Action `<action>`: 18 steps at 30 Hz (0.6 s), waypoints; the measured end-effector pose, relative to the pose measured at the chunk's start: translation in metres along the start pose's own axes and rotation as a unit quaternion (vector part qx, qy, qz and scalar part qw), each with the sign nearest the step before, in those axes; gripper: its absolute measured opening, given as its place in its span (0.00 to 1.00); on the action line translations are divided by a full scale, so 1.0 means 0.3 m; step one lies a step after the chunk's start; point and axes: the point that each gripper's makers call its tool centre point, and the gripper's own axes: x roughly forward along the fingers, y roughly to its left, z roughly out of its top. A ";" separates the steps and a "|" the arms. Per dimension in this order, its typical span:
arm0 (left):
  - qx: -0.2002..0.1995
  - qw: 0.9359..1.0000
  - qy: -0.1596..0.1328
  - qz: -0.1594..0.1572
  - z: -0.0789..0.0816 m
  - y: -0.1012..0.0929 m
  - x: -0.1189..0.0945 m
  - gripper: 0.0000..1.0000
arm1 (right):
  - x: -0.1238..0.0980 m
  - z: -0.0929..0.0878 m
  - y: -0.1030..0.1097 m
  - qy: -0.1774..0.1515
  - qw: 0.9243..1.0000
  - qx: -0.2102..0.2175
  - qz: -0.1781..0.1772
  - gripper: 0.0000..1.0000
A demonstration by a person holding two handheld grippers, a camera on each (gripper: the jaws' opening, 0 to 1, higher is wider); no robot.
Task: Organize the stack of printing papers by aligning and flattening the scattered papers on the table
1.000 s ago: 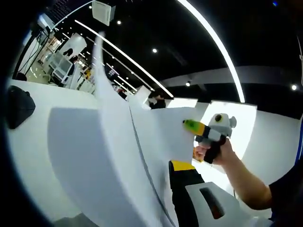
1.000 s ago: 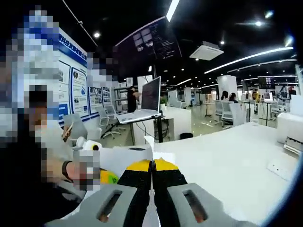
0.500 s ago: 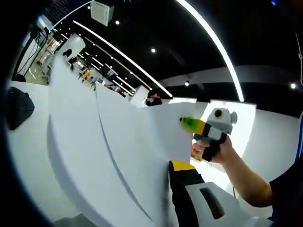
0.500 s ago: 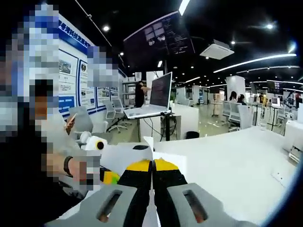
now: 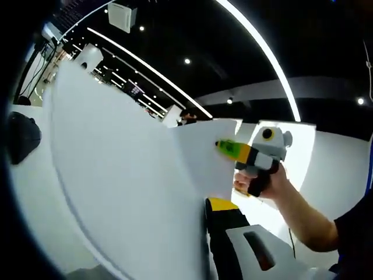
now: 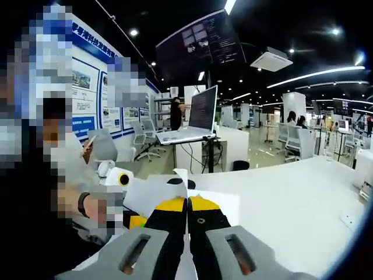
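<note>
In my left gripper view the stack of printing papers [image 5: 125, 192] stands lifted off the white counter [image 5: 26, 192], held on edge, its broad face toward my camera and its curved top edge arching from upper left down to the right. Its long axis runs roughly left to right across the view. My left claw [image 5: 207, 233] meets the sheets at their lower right; one yellow-tipped black jaw shows beside the paper, the other is hidden behind it, so I cannot tell for certain how far it is closed. The right claw [image 5: 224, 148] comes in from the right with its green and yellow tip against the paper's far edge, a hand [image 5: 259, 182] wrapped around its handle.

In my right gripper view the right claw [image 6: 187, 205] has both yellow-tipped jaws pressed together, pinching a thin edge-on sheet of the papers [image 6: 154, 192] that spreads left and lies over the counter [image 6: 291, 198]. The left claw [image 6: 137, 221] shows at lower left, touching the paper. An open laptop [image 6: 192, 119] sits on a stand behind. Wall posters [image 6: 96, 105] carry writing too small to read.
</note>
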 end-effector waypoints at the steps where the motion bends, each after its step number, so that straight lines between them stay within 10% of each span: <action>1: -0.001 1.000 0.000 0.001 0.001 0.001 0.000 0.13 | 0.002 -0.002 0.002 0.001 1.000 0.002 0.001 0.00; 18: 0.007 1.000 -0.003 0.004 0.011 0.005 -0.004 0.06 | 0.005 0.010 0.015 -0.003 1.000 -0.004 -0.006 0.00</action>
